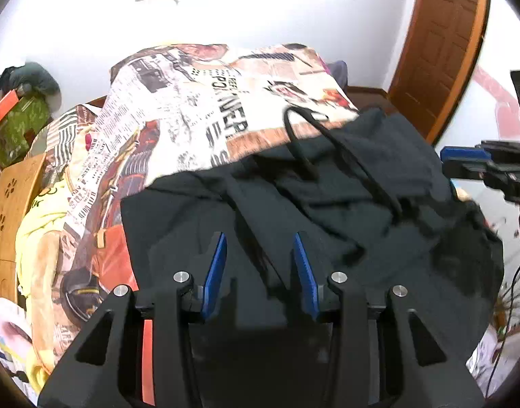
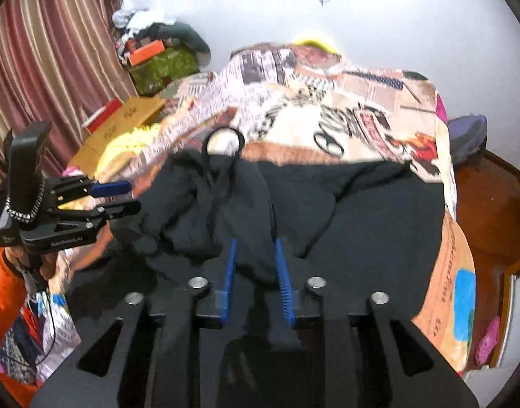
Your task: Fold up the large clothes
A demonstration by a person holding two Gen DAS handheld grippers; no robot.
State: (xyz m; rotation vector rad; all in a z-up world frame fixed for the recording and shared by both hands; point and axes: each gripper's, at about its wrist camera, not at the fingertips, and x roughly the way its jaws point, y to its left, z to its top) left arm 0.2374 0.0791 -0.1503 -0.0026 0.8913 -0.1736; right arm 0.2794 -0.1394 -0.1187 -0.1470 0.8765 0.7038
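A limp, heavy-looking black hooded garment (image 1: 328, 204) lies rumpled on the bed (image 2: 362, 102), best pinched at its twelve-o'clock hem, with the left gripper (image 1: 260, 268) and right gripper (image 2: 255, 272) jaws spread over it, pinching nothing.

Garment (image 1: 328, 204) spread on blanket (image 1: 198, 102) over bed, cord loop (image 2: 222, 142) at its far edge, door (image 1: 440, 51) far right

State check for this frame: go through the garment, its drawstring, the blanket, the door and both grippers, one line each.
Black garment: crumpled on the bed, not folded flat.
Drawstring: looped loose on the blanket.
Patterned blanket: spread over the bed.
Wooden door: cannot tell.
Left gripper: open, nothing clamped.
Right gripper: open, cloth fold between fingers.
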